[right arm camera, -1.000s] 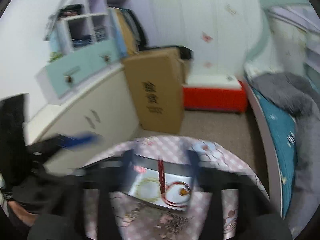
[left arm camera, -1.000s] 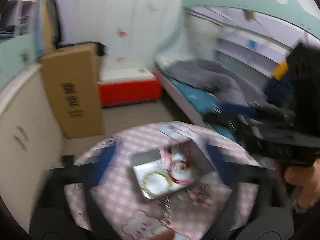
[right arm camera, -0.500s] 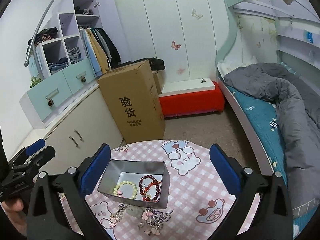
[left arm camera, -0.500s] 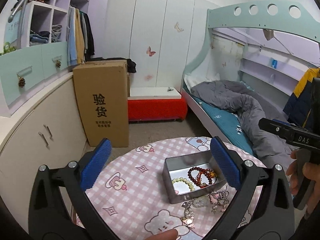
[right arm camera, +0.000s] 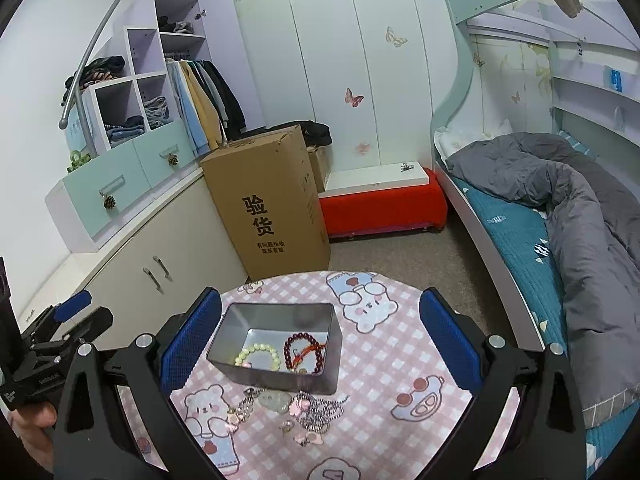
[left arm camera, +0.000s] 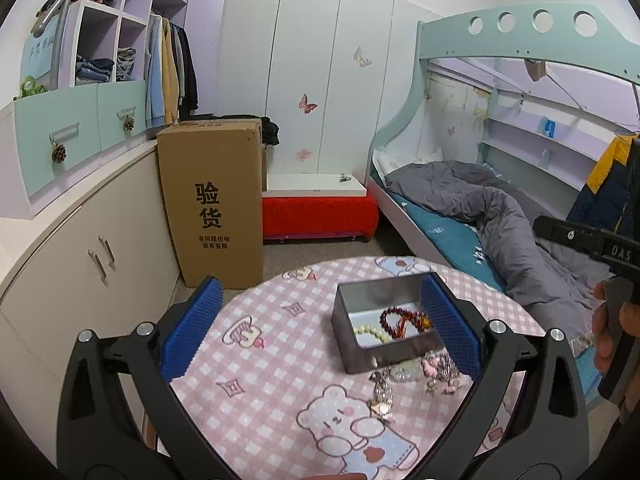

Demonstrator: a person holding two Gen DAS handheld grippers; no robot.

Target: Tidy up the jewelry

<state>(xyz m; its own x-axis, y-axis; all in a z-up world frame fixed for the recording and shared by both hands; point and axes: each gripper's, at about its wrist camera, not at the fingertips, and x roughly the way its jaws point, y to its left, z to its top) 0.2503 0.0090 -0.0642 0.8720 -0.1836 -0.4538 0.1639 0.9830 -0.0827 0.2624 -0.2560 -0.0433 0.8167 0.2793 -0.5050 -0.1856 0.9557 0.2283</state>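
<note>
Tin (right arm camera: 276,344): on the round table (right arm camera: 400,360), holding a pale bead bracelet (right arm camera: 258,354) and a dark red one (right arm camera: 304,350)
Loose jewelry (right arm camera: 296,408): heaped on the cloth just in front of the tin
Right gripper (right arm camera: 320,340): jaws spread wide (just finished opening), nothing between them
Left gripper (left arm camera: 320,340): wide apart too, empty
</note>
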